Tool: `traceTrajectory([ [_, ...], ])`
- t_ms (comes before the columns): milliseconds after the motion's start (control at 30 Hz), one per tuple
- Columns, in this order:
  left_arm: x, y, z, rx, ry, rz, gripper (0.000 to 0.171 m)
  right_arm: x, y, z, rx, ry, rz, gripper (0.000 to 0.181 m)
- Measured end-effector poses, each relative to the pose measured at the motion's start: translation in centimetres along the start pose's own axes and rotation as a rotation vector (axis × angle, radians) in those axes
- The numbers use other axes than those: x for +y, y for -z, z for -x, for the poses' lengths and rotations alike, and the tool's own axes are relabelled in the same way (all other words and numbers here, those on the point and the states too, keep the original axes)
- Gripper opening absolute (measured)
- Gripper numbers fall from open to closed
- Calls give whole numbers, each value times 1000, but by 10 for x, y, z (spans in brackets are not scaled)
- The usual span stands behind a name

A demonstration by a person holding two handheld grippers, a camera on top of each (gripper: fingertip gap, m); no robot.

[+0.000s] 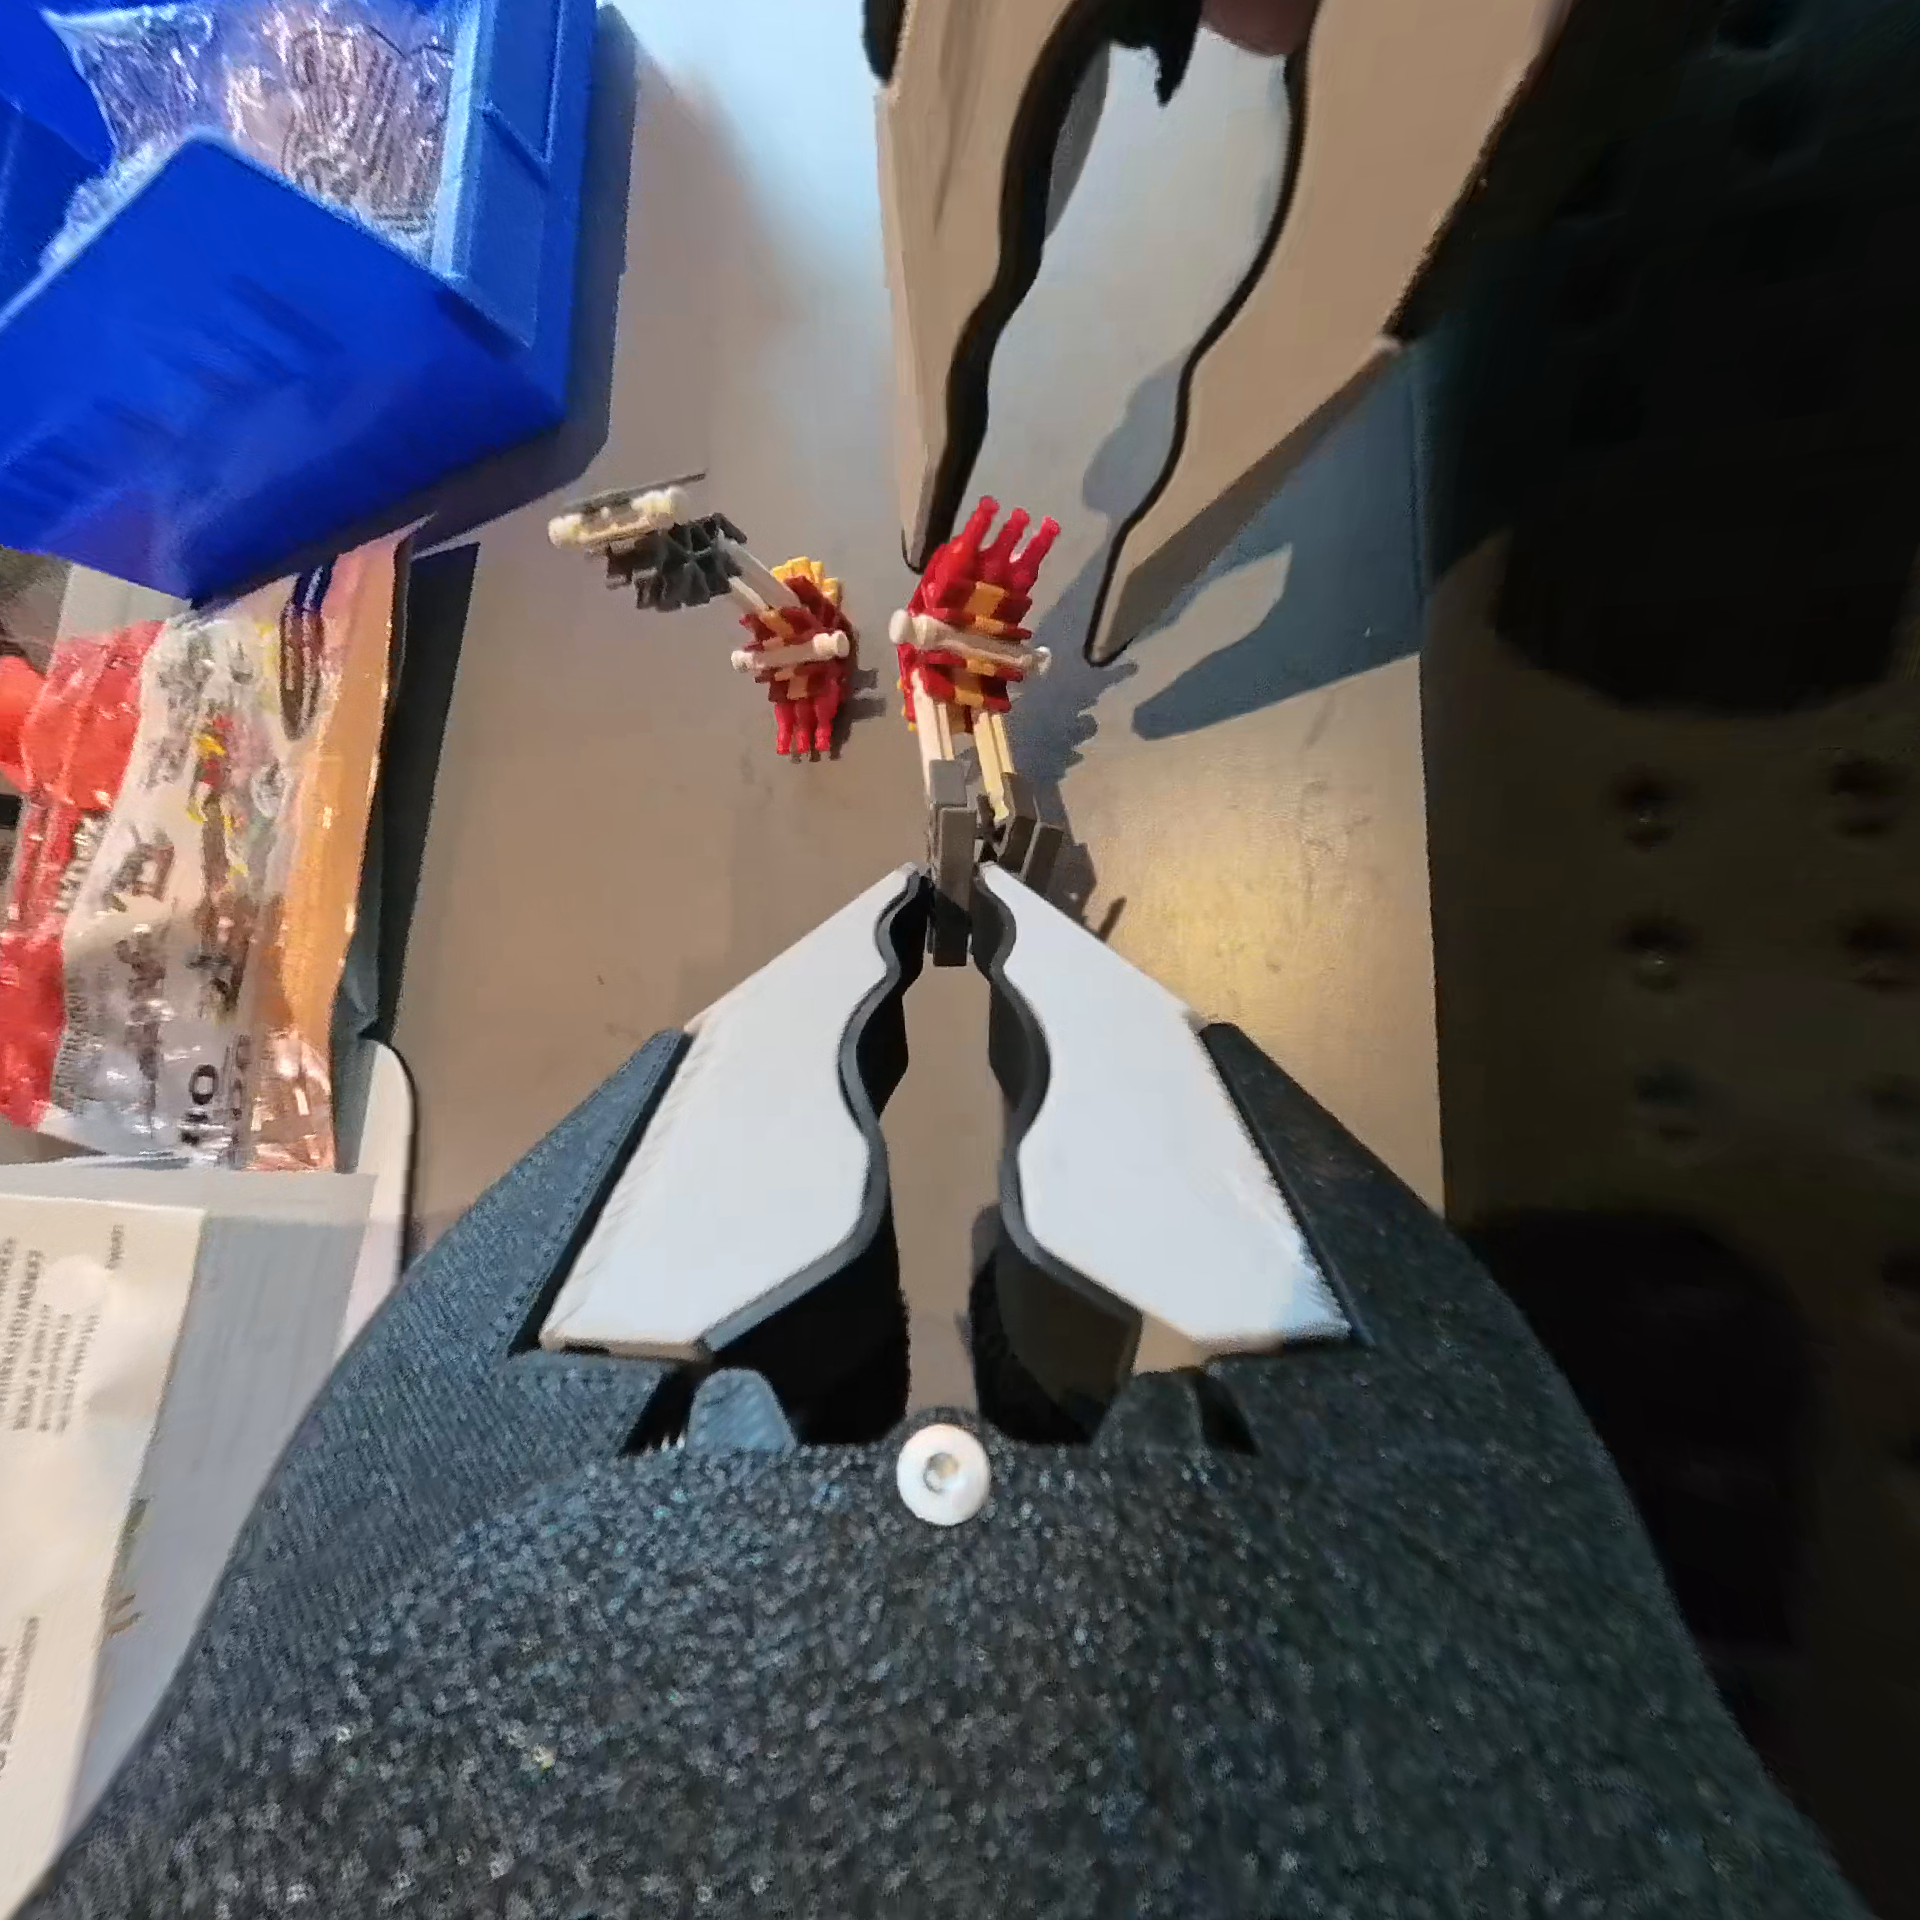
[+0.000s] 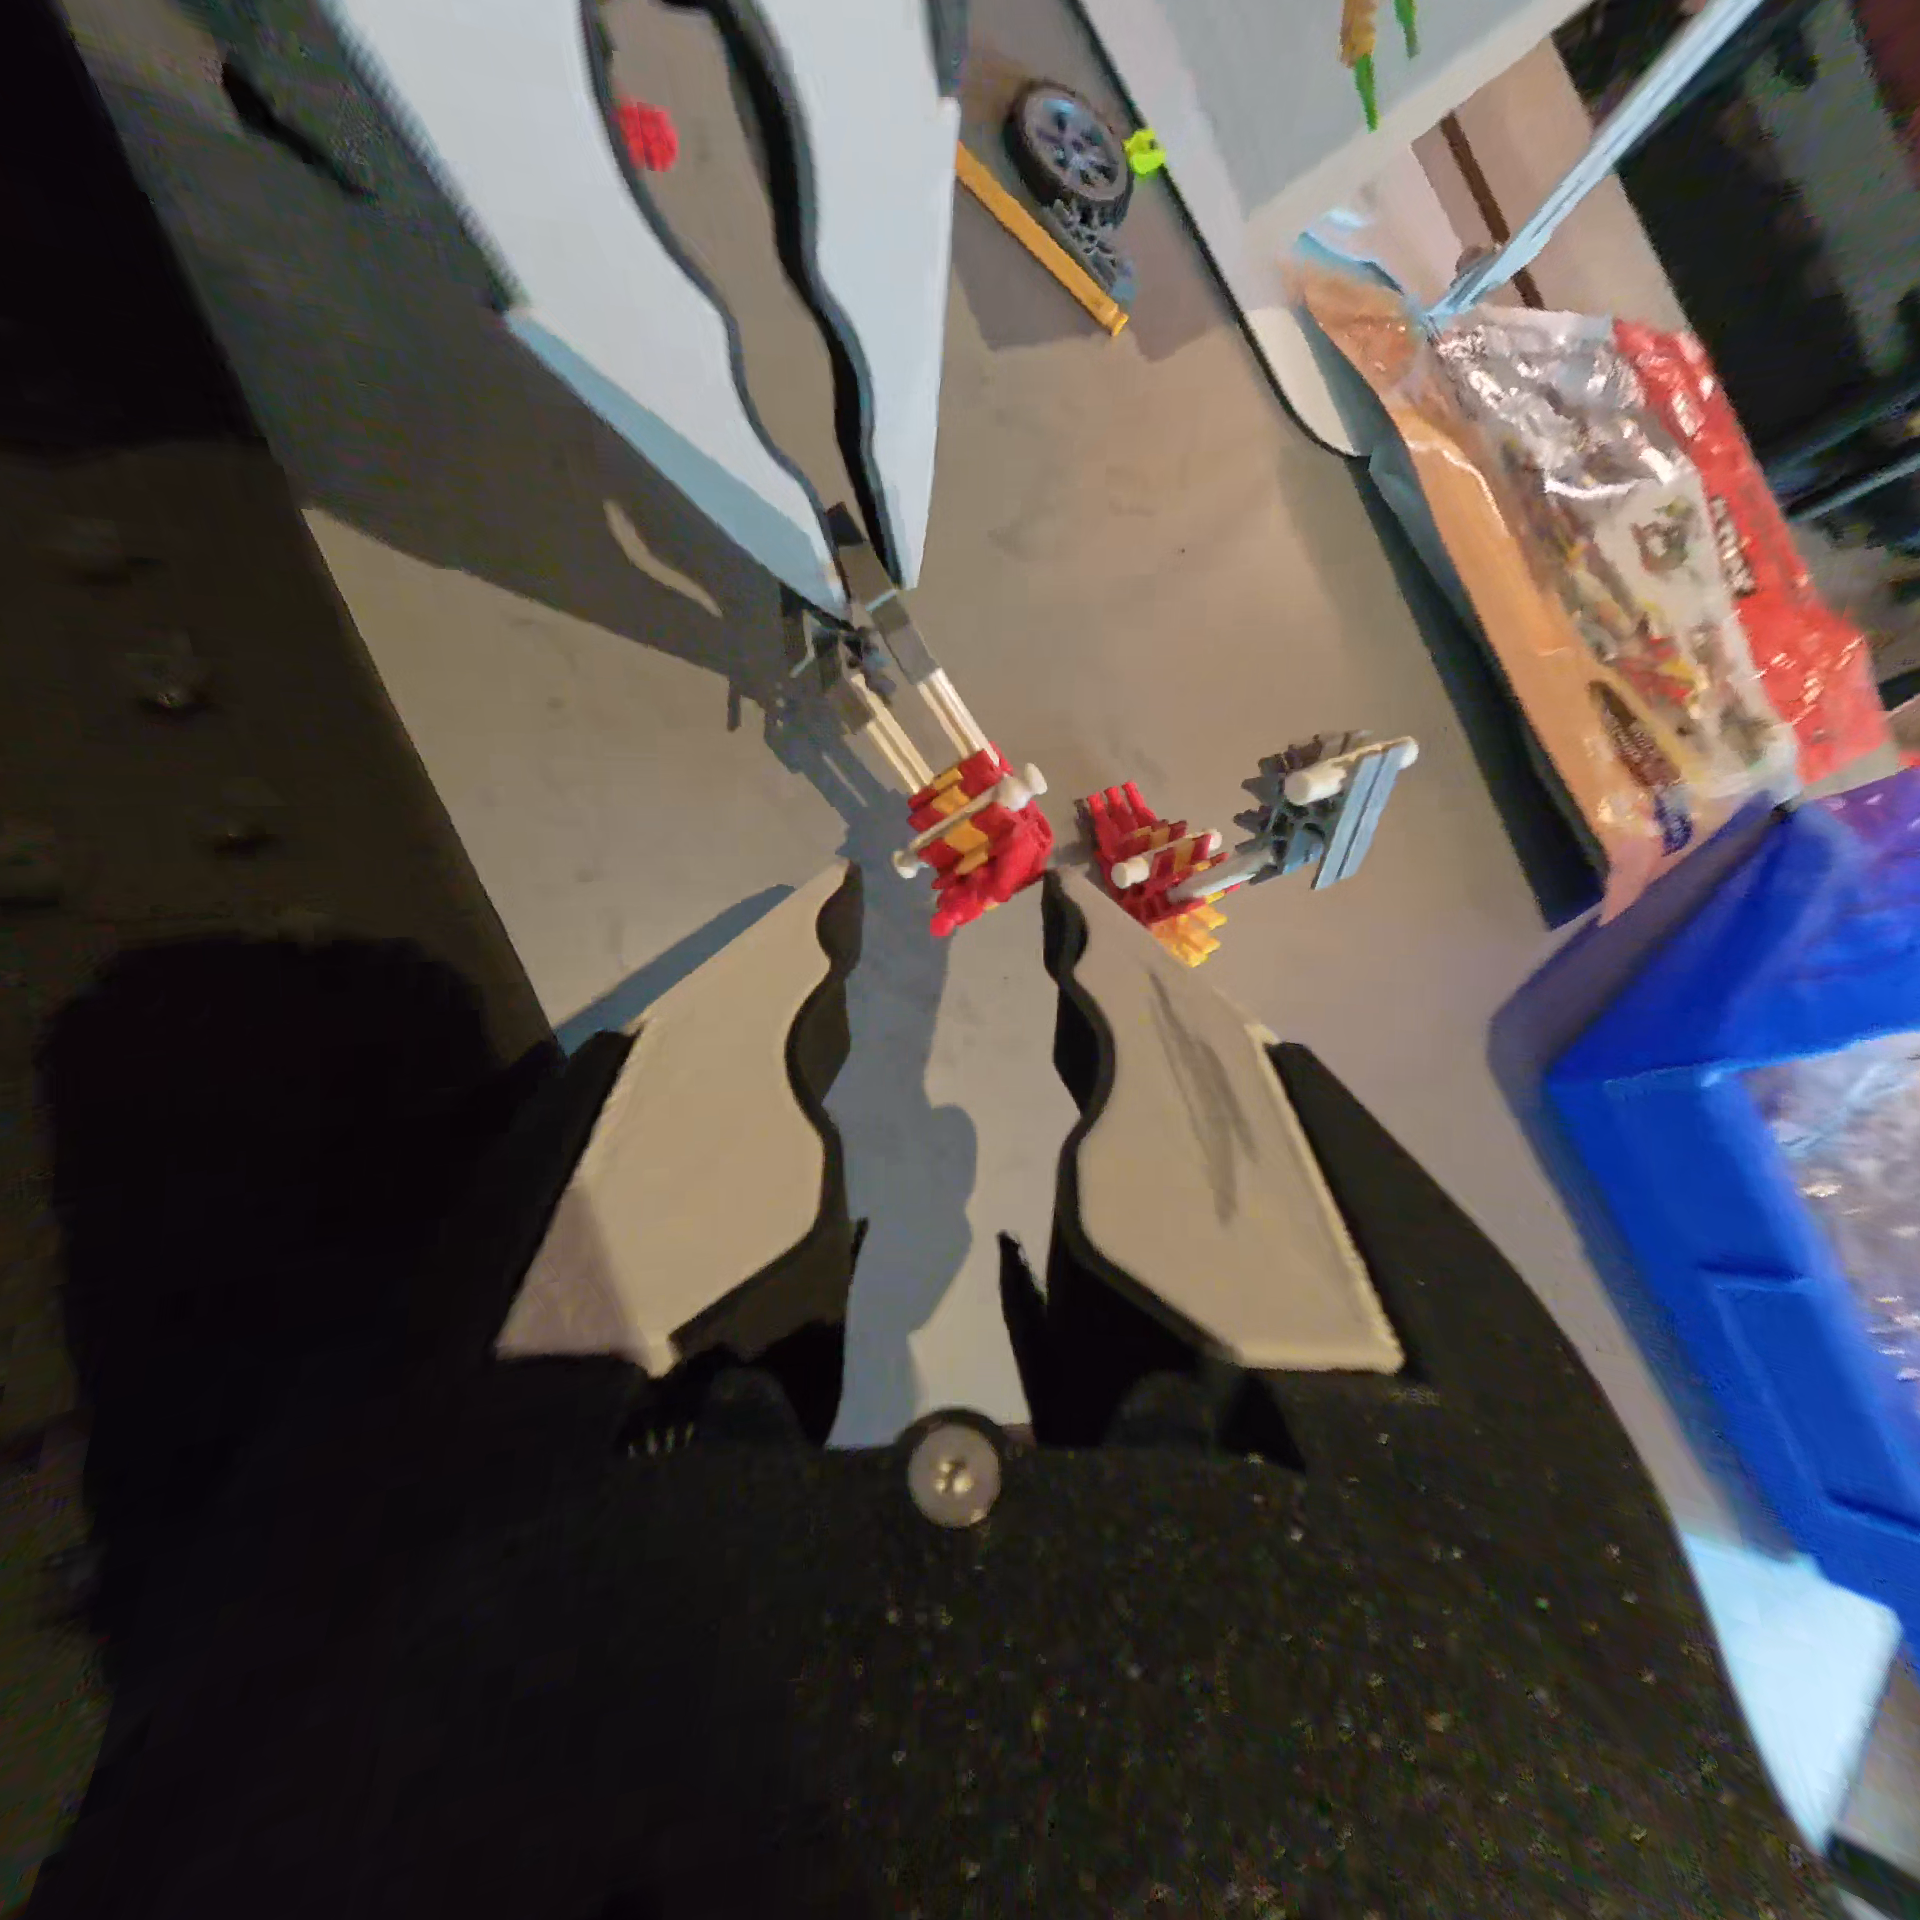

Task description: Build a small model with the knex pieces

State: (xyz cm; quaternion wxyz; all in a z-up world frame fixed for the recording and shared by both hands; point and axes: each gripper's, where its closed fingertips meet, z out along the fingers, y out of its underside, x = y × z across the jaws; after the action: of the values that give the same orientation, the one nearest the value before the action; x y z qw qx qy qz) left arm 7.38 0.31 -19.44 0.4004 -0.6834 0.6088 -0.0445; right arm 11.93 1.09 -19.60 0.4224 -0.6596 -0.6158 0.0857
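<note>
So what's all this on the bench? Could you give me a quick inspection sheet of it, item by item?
Surface: grey tabletop, worn, with hard shadows.
Job's things: two small toy assemblies of red and yellow connectors, white rods and grey pieces. One assembly is held at its grey end; the other assembly lies on the table beside it.
Clutter: blue bin holding clear bags, printed parts bag, white paper sheet, toy wheel on a yellow rod.
Grippers: left gripper shut on the held assembly's grey end; right gripper open, its tips close to the red cluster.
Cables: nothing seen.
Surroundings: dark perforated panel along one side.
</note>
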Motion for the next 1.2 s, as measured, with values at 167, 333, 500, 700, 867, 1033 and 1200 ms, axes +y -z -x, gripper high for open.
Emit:
traceTrajectory([
  [167,-8,0,3,-11,-17,4,7,2,-4,-8,-31,-221,-34,28],
  [333,-9,2,1,-33,-123,23,7,1,-1,-5,-126,-270,-60,22],
  [500,-11,5,-5,-78,-359,94,6,3,-1,1,-242,-316,-79,21],
  [700,-10,5,-4,-76,-534,166,7,5,-3,4,-337,-371,-81,21],
  [867,-15,11,6,-95,-431,113,24,-4,4,-3,-364,-434,-165,20],
  [1033,-27,30,17,-97,-243,-16,41,-14,11,-4,-404,-466,-230,20],
  [1200,-40,42,22,-145,-210,-121,39,-18,17,-6,-405,-487,-261,19],
])
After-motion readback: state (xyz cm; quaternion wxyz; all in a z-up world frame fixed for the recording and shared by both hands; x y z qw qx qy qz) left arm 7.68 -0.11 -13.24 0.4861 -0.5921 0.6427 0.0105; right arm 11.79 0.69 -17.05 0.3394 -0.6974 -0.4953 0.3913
